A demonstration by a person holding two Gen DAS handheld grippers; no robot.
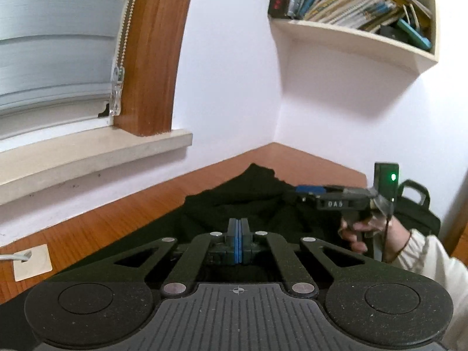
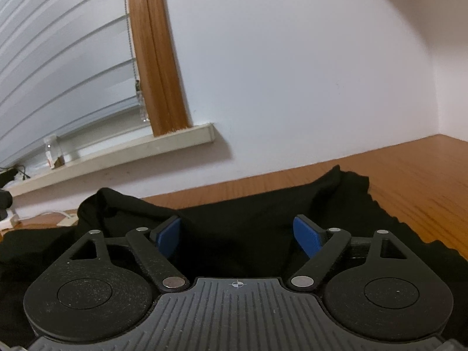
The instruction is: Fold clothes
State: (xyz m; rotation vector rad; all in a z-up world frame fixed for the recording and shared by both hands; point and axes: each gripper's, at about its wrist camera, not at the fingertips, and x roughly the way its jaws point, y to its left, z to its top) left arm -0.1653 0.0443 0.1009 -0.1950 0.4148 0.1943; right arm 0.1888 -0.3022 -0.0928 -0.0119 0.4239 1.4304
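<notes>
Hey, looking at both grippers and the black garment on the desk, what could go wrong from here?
1. The left gripper looks shut with no cloth visibly pinched, so it may lift nothing.
2. The right gripper is open above the black garment, holding nothing down; the bunched fabric could drag across the desk.

Bare wooden tabletop (image 2: 409,169) lies open right of the black garment (image 2: 239,222); wall (image 2: 292,87) bounds it behind.

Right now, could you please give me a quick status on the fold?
Left claw shut, no cloth visible between pads. Right claw open over the black garment. Garment rumpled on wooden table. Nothing in the way.
</notes>
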